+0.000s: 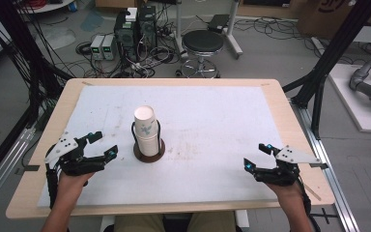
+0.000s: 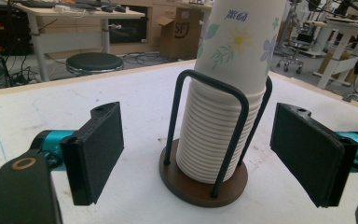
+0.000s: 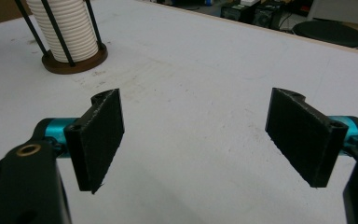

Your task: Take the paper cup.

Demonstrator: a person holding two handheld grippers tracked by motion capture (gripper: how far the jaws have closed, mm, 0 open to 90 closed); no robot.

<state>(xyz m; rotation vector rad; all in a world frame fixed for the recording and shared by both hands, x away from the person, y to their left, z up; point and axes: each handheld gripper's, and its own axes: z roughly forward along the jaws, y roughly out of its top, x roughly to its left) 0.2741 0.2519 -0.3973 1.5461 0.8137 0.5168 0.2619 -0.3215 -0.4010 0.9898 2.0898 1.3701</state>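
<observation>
A stack of paper cups [image 1: 145, 131] stands upright in a dark wire holder [image 1: 149, 150] left of the table's [image 1: 222, 116] centre (the top cup has a flower print). The left gripper [image 1: 102, 145] sits just left of it with jaws wide apart and empty, while the right gripper [image 1: 255, 155] waits well apart at the near right, jaws likewise spread and empty.

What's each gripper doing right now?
Left gripper: open, empty, facing the cup stack.
Right gripper: open, empty, over the table.

We record a white paper cup stack [image 2: 223, 116], its top cup printed with blue, yellow and green flowers, in a black wire holder [image 2: 235, 135] on a dark brown base [image 2: 193, 189]. Both grippers, left gripper [image 1: 99, 145] and right gripper [image 1: 256, 155], are black with teal accents; the table cover [image 1: 212, 125] is white.
</observation>
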